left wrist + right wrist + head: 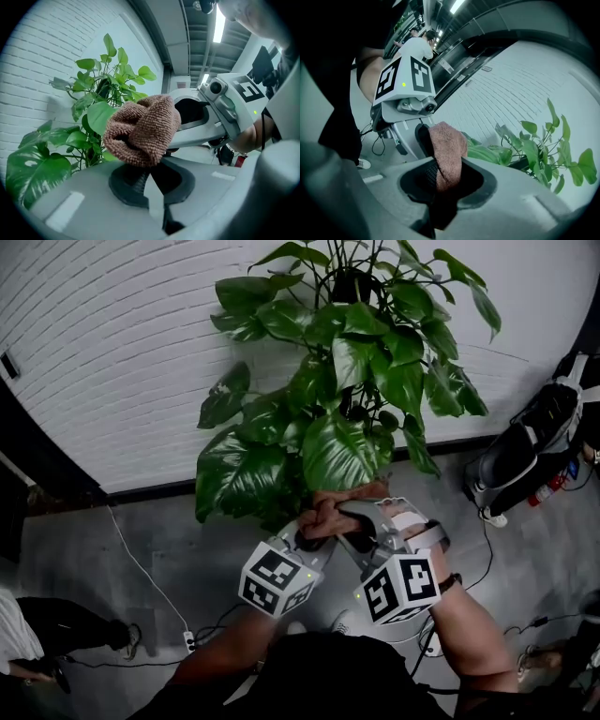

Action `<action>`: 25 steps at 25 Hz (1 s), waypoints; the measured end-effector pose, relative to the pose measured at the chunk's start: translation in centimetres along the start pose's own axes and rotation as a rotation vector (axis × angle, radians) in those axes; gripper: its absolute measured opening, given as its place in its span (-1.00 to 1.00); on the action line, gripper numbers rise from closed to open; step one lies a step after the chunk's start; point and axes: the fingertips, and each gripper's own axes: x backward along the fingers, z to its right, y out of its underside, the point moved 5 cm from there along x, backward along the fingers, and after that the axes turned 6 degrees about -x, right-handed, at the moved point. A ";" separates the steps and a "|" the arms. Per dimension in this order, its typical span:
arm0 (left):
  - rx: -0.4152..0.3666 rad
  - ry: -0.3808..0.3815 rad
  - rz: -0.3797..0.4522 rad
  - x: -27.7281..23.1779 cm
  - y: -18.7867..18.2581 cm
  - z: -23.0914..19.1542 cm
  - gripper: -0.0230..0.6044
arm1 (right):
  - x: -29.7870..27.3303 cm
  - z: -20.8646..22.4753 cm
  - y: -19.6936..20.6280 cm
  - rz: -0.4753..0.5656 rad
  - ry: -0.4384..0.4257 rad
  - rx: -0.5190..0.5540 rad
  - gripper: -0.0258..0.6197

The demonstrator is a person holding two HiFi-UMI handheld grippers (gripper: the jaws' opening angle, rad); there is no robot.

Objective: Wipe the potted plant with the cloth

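Observation:
The potted plant (347,381) stands against the white brick wall, with big green leaves spreading over its pot. A brown terry cloth (339,509) is bunched just below the lowest leaves, and both grippers hold it. My left gripper (314,529) is shut on one end of the cloth (143,129), with the leaves (93,117) behind it to the left. My right gripper (354,524) is shut on the other end (447,150), the cloth pinched between its jaws. Each gripper shows in the other's view, close by: the right gripper (220,112) and the left gripper (405,103).
A black and white bag (525,446) sits on the floor to the plant's right. Cables and a power strip (190,641) lie on the grey floor at lower left. A person's arm and leg (56,629) show at the far left edge.

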 end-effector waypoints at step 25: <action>0.029 0.141 -0.052 -1.0 3.1 4.2 -0.87 | 4.8 -0.4 0.2 0.146 0.088 -0.267 -0.71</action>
